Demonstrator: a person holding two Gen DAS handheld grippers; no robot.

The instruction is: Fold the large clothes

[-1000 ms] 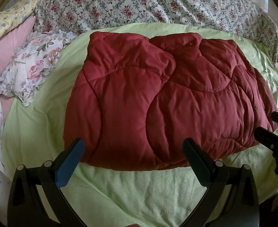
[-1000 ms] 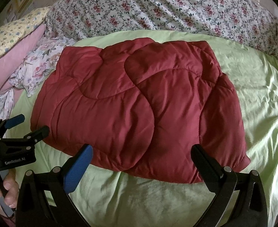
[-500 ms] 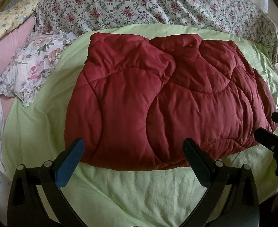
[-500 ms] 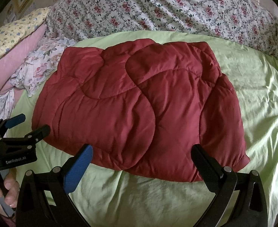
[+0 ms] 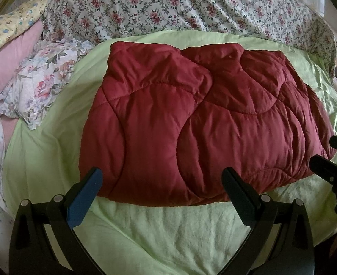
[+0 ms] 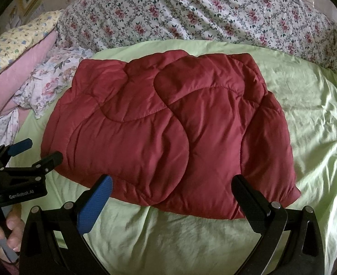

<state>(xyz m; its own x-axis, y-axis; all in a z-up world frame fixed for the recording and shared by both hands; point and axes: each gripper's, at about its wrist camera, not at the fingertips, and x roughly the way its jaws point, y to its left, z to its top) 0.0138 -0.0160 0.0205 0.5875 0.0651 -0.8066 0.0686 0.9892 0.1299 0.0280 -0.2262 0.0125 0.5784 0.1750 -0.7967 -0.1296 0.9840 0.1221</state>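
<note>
A dark red quilted garment (image 5: 198, 123) lies folded into a thick, roughly rectangular bundle on a light green sheet (image 5: 168, 233); it also shows in the right wrist view (image 6: 168, 128). My left gripper (image 5: 161, 181) is open and empty, just short of the bundle's near edge. My right gripper (image 6: 172, 189) is open and empty at the near edge too. The left gripper also appears at the left of the right wrist view (image 6: 28, 151), and the right gripper at the right edge of the left wrist view (image 5: 329, 153).
A floral bedspread (image 5: 180, 6) covers the far side of the bed. A floral pillow (image 5: 40, 84), a pink pillow (image 5: 10, 55) and a yellow patterned pillow (image 5: 8, 29) lie at the left. Green sheet (image 6: 317, 119) lies bare to the right of the bundle.
Both views have shifted very slightly; the bundle sits a touch further right in the right wrist view. Both grippers stay open and empty.
</note>
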